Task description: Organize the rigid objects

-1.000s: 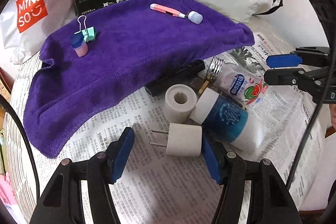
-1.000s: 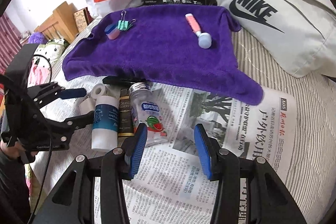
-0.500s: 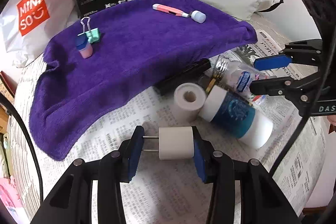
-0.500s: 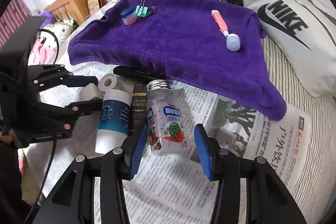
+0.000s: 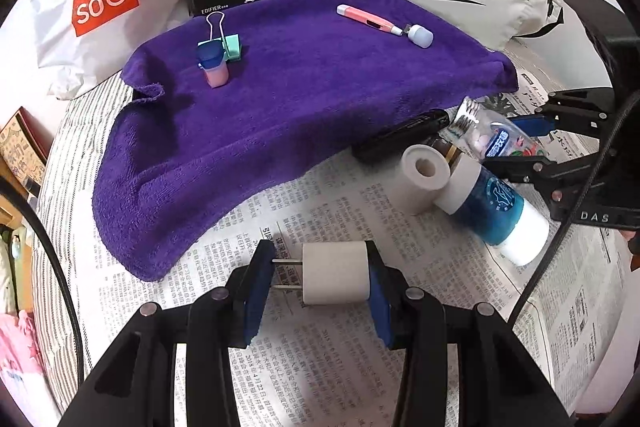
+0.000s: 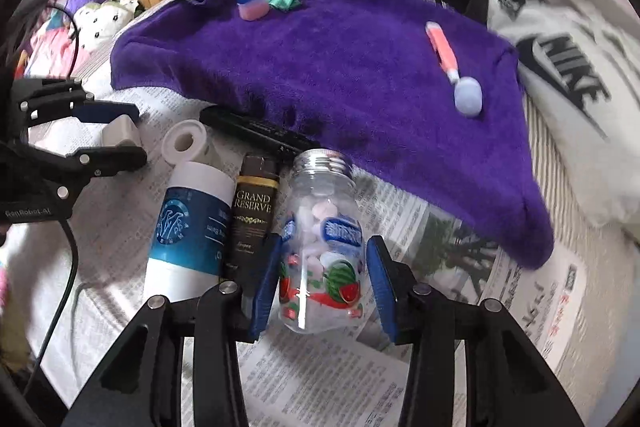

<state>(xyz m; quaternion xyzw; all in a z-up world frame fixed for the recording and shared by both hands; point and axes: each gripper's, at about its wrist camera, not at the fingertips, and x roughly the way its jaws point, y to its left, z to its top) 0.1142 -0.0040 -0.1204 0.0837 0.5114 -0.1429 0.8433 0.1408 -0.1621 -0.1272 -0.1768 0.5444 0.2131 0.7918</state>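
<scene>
White plastic, the charger plug (image 5: 334, 273), was clamped between the pads of the left gripper (image 5: 316, 287), at 6 o'clock from the purple towel (image 5: 304, 99). The candy bottle (image 6: 322, 247) lay on the newspaper (image 6: 320, 379) between the closing jaws of the right gripper (image 6: 322, 285), the right pad apparently not yet pressed against it.

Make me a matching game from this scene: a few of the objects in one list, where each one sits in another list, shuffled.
Things:
1. white plug adapter
2. clear candy bottle
3. green binder clip
4. black bar

Places:
A. on top of the purple towel
B. between the right gripper pads
C. clamped in the left gripper
D. partly under the towel's edge

Pairs: 1-C, 2-B, 3-A, 4-D
</scene>
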